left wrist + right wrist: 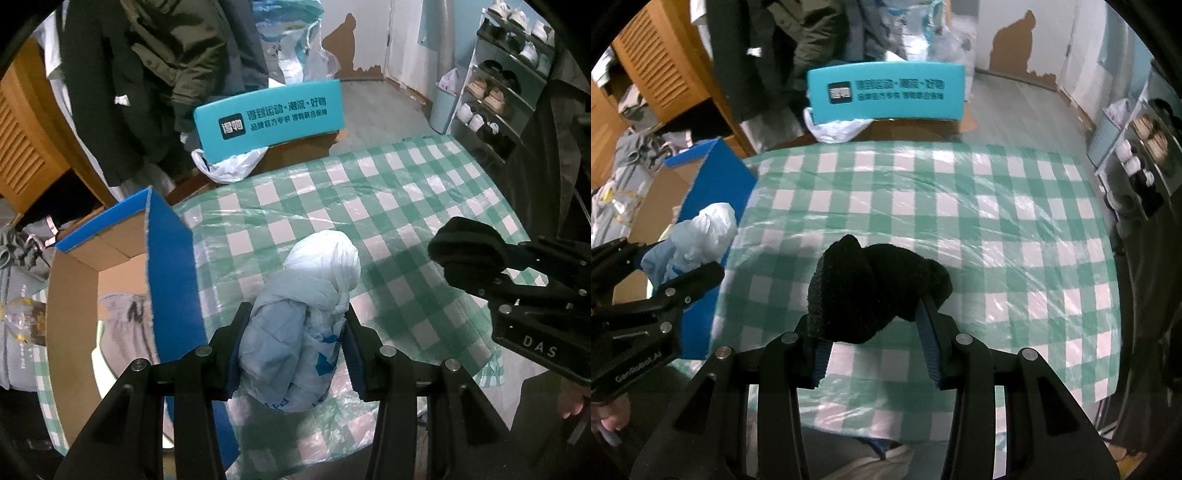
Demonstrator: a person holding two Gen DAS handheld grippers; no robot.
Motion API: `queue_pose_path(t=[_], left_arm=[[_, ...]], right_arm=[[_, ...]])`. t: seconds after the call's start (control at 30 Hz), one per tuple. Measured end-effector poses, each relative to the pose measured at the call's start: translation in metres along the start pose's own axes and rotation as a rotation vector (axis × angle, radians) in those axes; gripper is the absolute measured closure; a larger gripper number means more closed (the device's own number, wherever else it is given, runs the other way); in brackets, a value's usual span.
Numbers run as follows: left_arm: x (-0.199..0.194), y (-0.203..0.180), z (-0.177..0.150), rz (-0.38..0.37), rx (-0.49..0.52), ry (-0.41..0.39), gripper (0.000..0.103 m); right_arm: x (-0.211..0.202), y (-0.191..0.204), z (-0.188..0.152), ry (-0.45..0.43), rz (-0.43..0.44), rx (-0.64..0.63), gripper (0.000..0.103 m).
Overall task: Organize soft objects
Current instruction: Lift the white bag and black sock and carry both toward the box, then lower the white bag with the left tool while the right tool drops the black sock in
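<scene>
Bundle [295, 325] of pale blue and white soft fabric sat clamped between the two fingers of the left hand-held gripper [293, 350], held above the counter [406, 192] with its green-and-white checked cloth under clear plastic. Just to its left stood an open box [173, 266] with blue outer walls and a brown cardboard inside; grey fabric [125, 325] lay in the bottom of it. The right hand-held gripper [875, 332] was clamped on a black knit item [875, 288], which bulged out above and past the fingertips, over the near middle of the counter. In the left wrist view that item [465, 251] showed at the right, well apart from the bundle; in the right wrist view the bundle [698, 240] showed at the left, in front of the box wall [713, 192]. Beyond the far counter edge stood a teal box [269, 118] printed with white characters, a white plastic bag [229, 166] beneath it. Dark coats [147, 74] hung behind, and a shoe rack [509, 81] stood at the far right.
</scene>
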State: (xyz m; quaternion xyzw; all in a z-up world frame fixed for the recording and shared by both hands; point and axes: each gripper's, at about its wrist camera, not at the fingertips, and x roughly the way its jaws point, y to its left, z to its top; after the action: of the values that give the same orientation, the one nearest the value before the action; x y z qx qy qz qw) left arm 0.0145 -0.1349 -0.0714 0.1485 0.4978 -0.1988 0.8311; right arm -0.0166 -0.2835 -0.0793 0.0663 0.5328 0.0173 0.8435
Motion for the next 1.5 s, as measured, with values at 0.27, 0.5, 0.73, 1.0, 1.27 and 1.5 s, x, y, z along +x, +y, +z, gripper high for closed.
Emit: queue_pose_path(t=[0.27,0.5,0.73,1.0,1.27,1.5], left_arm=[[-0.02,0.026,-0.008,0.019,-0.035,-0.03,0.056],[-0.032,0.048,-0.016,0.044,-0.065,-0.049,0.056],[-0.039,0.073,-0.025,0.058,-0.111,-0.056,0.056],[-0.049,0.102,-0.035,0.085,-0.16,-0.071,0.056],[-0.053,0.142,-0.051,0.111,-0.241,-0.069,0.056],[-0.051,0.174,-0.067,0.131,-0.304,-0.056,0.056]], right_arm=[[-0.009,0.031,0.007,-0.019,0.023,-0.063,0.062],[-0.013,0.059,0.014,-0.03,0.042,-0.114,0.062],[-0.013,0.086,0.02,-0.032,0.063,-0.154,0.062],[-0.011,0.124,0.03,-0.036,0.093,-0.206,0.062],[-0.007,0.166,0.04,-0.043,0.133,-0.262,0.062],[-0.001,0.198,0.045,-0.037,0.163,-0.309,0.062]])
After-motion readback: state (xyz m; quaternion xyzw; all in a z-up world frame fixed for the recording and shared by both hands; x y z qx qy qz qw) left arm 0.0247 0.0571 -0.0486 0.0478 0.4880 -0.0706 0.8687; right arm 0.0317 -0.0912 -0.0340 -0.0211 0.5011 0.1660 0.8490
